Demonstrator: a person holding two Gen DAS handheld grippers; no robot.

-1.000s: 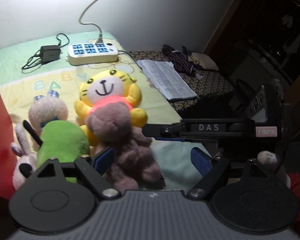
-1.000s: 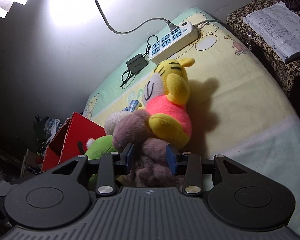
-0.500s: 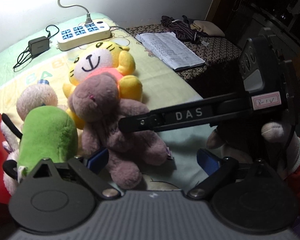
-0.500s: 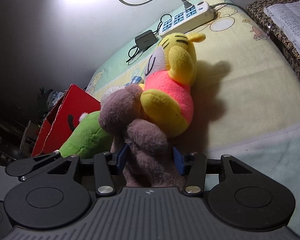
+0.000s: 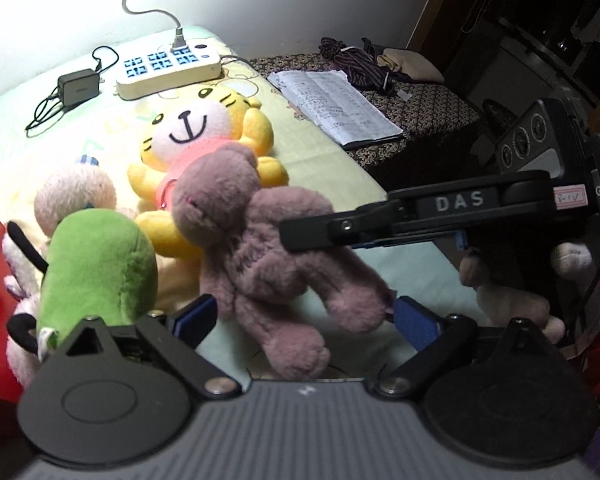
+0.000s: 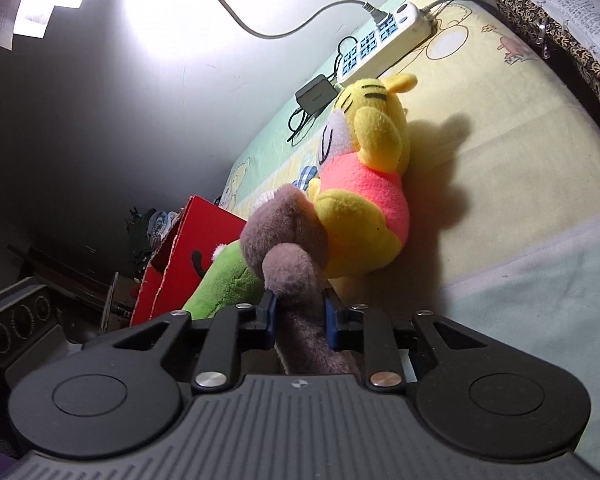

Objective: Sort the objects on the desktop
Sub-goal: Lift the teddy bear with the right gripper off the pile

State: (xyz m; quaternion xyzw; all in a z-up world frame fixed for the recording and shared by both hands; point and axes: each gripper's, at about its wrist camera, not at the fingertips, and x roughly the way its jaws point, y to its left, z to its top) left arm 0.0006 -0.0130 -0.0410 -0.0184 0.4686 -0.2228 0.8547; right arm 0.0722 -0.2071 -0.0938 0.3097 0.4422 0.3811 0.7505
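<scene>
A mauve plush bear hangs tilted above the yellow blanket, its arm pinched in my right gripper, which is shut on the bear. In the left wrist view that gripper reaches in from the right. My left gripper is open just below the bear's legs, blue pads wide apart. A yellow tiger plush in a pink shirt lies behind it. A green plush and a cream plush sit to the left.
A red box stands at the left beside the green plush. A white power strip and a black charger lie near the wall. An open notebook rests on a patterned side table. A gloved hand holds the right gripper.
The right gripper closed tighter on the bear's arm and lifted it up and rightward off the pile. The left gripper moved closer under the bear, still open.
</scene>
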